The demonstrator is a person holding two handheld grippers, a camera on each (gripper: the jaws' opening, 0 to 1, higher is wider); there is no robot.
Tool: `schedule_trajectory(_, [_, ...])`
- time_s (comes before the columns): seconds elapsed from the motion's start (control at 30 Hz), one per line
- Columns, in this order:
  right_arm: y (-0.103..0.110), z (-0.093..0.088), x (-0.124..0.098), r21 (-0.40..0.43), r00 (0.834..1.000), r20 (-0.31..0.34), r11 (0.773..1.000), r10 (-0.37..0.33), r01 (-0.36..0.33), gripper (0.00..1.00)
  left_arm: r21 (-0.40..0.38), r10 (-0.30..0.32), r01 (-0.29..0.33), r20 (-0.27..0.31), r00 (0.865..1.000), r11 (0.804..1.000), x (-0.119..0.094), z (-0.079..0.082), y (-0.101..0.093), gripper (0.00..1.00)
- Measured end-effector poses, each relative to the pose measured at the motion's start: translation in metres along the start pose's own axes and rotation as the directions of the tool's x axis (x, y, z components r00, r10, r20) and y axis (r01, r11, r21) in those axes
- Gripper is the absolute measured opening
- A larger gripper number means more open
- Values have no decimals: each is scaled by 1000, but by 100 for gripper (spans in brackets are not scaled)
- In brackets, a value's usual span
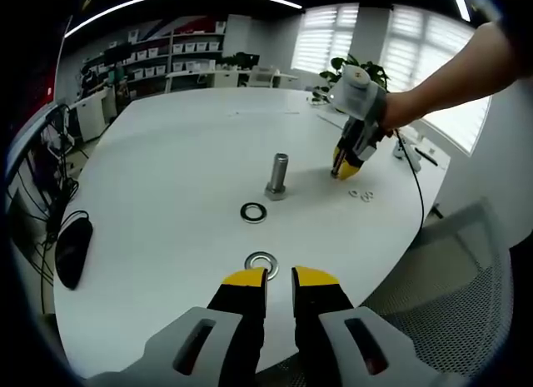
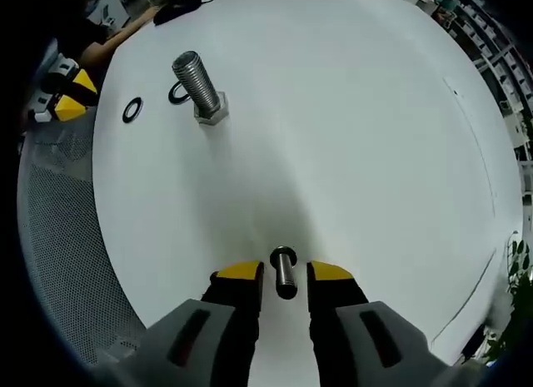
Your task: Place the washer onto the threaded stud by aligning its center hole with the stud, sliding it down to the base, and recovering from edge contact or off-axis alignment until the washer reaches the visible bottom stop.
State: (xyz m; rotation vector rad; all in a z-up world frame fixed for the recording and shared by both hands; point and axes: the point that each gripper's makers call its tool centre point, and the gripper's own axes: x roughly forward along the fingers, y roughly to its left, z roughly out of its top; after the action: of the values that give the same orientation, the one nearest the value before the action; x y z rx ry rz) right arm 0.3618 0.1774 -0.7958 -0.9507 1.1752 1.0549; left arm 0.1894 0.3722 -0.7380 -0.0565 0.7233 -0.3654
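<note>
A washer is lying flat on the white table, just past the tips of the left gripper. Its jaws are sitting a little apart with nothing between them. A second, darker washer is lying farther in, near the threaded stud, which is standing straight up on its six-sided base. Nothing is sitting on the stud.

In the right gripper view, the right gripper is pointing down at the table with a small bolt between its jaws; I cannot tell if they are squeezing it. Two tiny rings are lying beside that gripper. A black mouse is resting by the table edge, well apart from the stud. A mesh chair is standing next to the table
</note>
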Motion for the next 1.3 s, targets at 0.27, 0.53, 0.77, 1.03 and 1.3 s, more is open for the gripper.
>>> schedule_trajectory(0.27, [1, -12, -6, 15, 1000, 1, 1000, -8, 7, 26, 0, 1, -1, -3, 1000, 1000, 0, 0, 0, 9])
schedule_trajectory(0.53, [3, -29, -9, 45, 1000, 4, 999, -6, 5, 27, 1, 0, 0, -8, 1000, 1000, 0, -1, -1, 9])
schedule_trajectory(0.77, [10, -37, -12, 82, 999, 31, 996, 14, -16, 28, 1, 0, 0, -13, 1000, 1000, 1, -2, -1, 9])
schedule_trajectory(1.03, [22, -40, -16, 86, 997, 68, 995, 36, -42, 29, 2, -1, 1, -14, 1000, 1000, 1, -2, -1, 9])
schedule_trajectory(1.3, [34, -52, -15, 77, 997, 58, 995, 52, -57, 31, 1, 0, 0, -14, 1000, 1000, 0, -3, -1, 9])
